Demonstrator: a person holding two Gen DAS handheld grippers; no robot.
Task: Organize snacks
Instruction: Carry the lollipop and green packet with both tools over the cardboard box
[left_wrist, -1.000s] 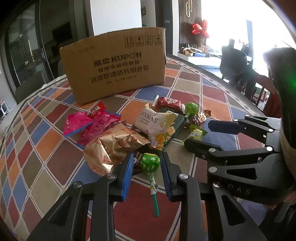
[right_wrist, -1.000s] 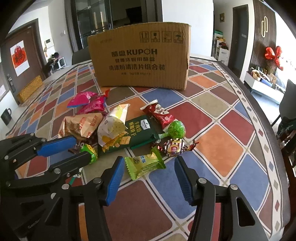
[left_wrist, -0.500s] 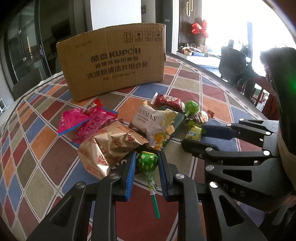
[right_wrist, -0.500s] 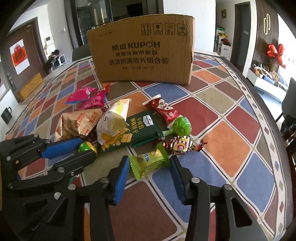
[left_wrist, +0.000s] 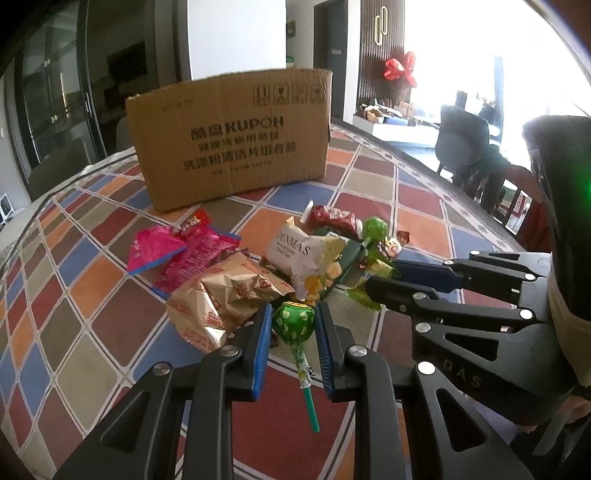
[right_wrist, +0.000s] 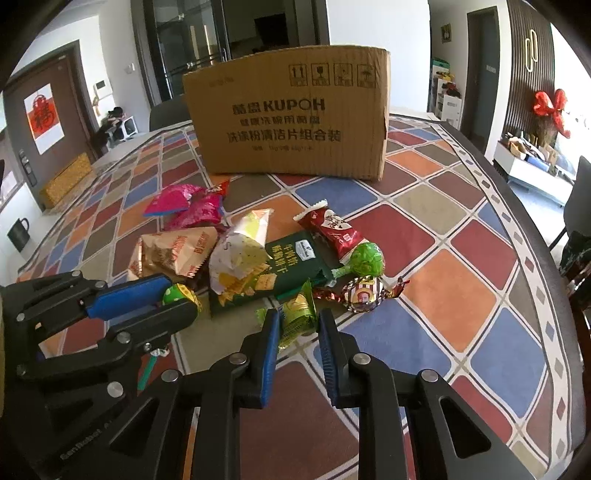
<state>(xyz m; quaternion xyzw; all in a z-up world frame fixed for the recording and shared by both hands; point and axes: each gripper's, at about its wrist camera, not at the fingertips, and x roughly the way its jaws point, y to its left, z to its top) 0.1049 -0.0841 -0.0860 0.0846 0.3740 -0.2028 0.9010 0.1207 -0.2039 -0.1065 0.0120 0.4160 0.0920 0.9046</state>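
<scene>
Left gripper (left_wrist: 293, 325): fingers closed on the green-wrapped head of a lollipop (left_wrist: 293, 322), blue pads pressing it from both sides. Stick ran back toward the camera between the fingers, its green end over the bench (left_wrist: 110, 280). The right wrist view showed the same grip from the side, with the lollipop head (right_wrist: 177, 294) at the fingertips.

Right gripper (right_wrist: 295, 325): fingers closing around a small yellow-green candy packet (right_wrist: 297, 314). The packet sat between the blue pads and both pads appeared to touch it. It looked crumpled and tilted up at its far end.

Just beyond the fingers lay the rest of the snack pile. A gold-and-red crinkled bag (left_wrist: 225, 295) lay left of the held lollipop. Pink packets (left_wrist: 177, 251) lay behind that bag. A white chip bag (left_wrist: 306, 258) rested on a dark green biscuit pack (right_wrist: 291, 269). A second green lollipop (right_wrist: 364, 260) and a round foil-wrapped sweet (right_wrist: 364, 293) lay right of the biscuit pack. A red wafer bar (right_wrist: 330, 229) lay behind them.

Bench surface: cloth in a coloured diamond pattern of red, orange, blue and grey-brown, with white lines.

Further back stood a brown cardboard box (right_wrist: 291, 114) with printed lettering, upright on the bench, well apart from the pile.

Room behind: dark glass doors, a dark slatted wall with a red bow (right_wrist: 550, 107), and a brown door bearing a red-and-white poster (right_wrist: 44, 116).
</scene>
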